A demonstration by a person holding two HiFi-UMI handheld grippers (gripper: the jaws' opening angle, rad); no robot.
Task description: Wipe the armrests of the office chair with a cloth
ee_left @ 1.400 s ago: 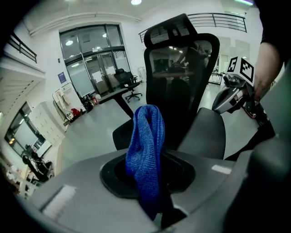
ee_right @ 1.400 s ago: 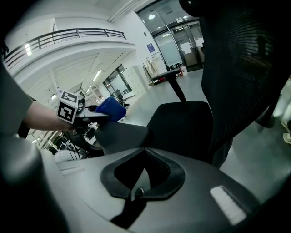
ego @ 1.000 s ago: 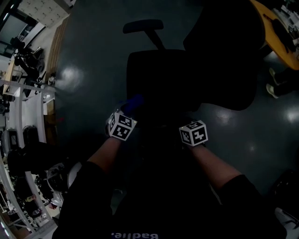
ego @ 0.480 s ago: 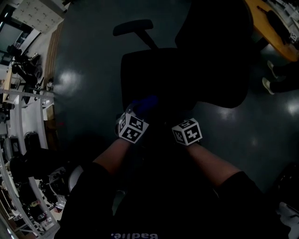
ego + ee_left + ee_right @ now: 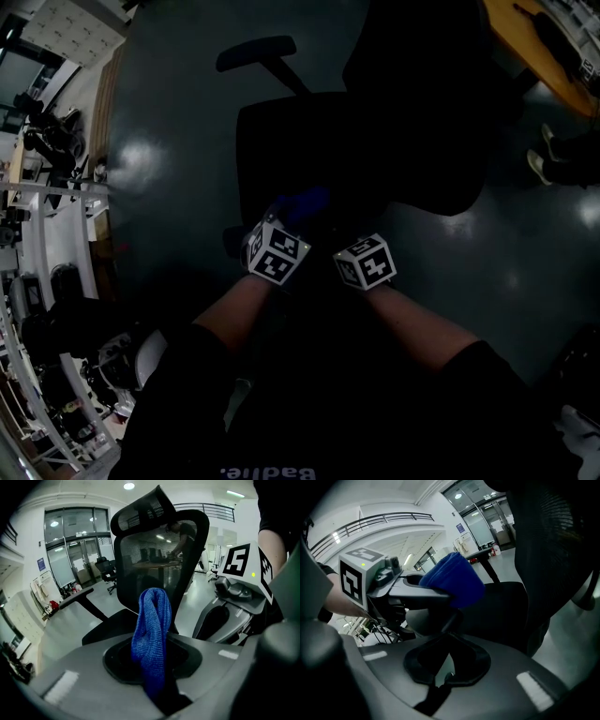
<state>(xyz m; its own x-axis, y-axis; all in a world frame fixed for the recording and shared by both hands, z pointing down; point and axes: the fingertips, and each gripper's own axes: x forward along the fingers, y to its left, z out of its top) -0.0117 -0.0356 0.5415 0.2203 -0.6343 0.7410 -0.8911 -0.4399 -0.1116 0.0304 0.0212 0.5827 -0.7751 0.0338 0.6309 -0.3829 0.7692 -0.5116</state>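
Observation:
A black office chair [image 5: 356, 141] stands in front of me, its far armrest [image 5: 255, 52] sticking out at the upper left. My left gripper [image 5: 281, 246] is shut on a blue cloth [image 5: 300, 202], which stands up folded out of its jaws [image 5: 152, 620] in front of the mesh backrest [image 5: 159, 550]. My right gripper [image 5: 361, 255] is close beside it at the near edge of the seat. In the right gripper view the right gripper [image 5: 443, 667] has its jaws together with nothing between them. The cloth [image 5: 452, 578] and the left gripper's marker cube [image 5: 356, 581] fill the left of that view. The near armrest is hidden in the dark.
The floor [image 5: 178, 187] is dark and glossy. White shelving and equipment [image 5: 47, 216] line the left side. A wooden desk edge [image 5: 534, 56] and someone's shoes [image 5: 539, 164] are at the upper right. Another chair [image 5: 105, 571] stands far off by the glass doors.
My left gripper has moved right and slightly nearer with the cloth, closing the gap to the right gripper. The right gripper has shifted a little left.

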